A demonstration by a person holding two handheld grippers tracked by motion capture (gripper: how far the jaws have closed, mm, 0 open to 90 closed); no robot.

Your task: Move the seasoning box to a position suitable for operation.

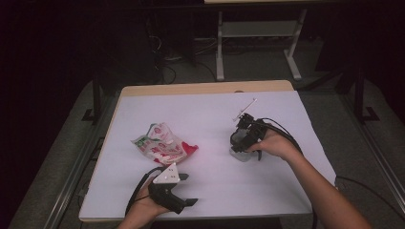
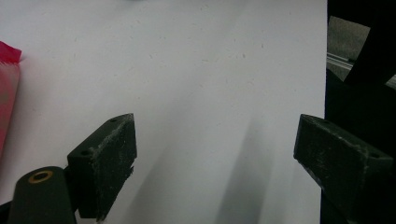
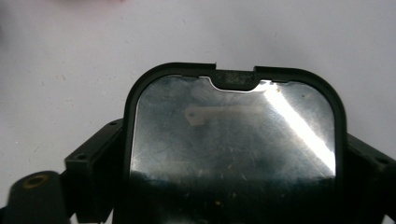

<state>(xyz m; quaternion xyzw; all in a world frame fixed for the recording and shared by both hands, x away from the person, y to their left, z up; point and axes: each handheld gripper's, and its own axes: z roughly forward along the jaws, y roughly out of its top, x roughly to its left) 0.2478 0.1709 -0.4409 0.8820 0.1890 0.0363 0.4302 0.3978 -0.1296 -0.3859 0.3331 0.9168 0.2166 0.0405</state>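
A box with a black rim and a shiny lid [image 3: 233, 135] lies on the white table [image 1: 205, 109]; in the high view it is a pale shape [image 1: 240, 155] right of centre. My right gripper [image 1: 241, 148] points down over it, its jaws standing on either side of the box [image 3: 233, 149] and close against its sides; I see no pad pressing. A crumpled red, white and green snack bag [image 1: 162, 145] lies left of centre. My left gripper [image 1: 188, 189] rests near the front edge with its jaws wide apart and only bare table between them [image 2: 217, 140]. The bag's red edge [image 2: 7, 70] is at that view's left.
A thin white stick [image 1: 244, 109] lies on the table behind the right gripper. The table's right edge [image 2: 325, 70] drops to dark floor close to the left gripper's far jaw. A desk frame [image 1: 258, 33] stands beyond the table.
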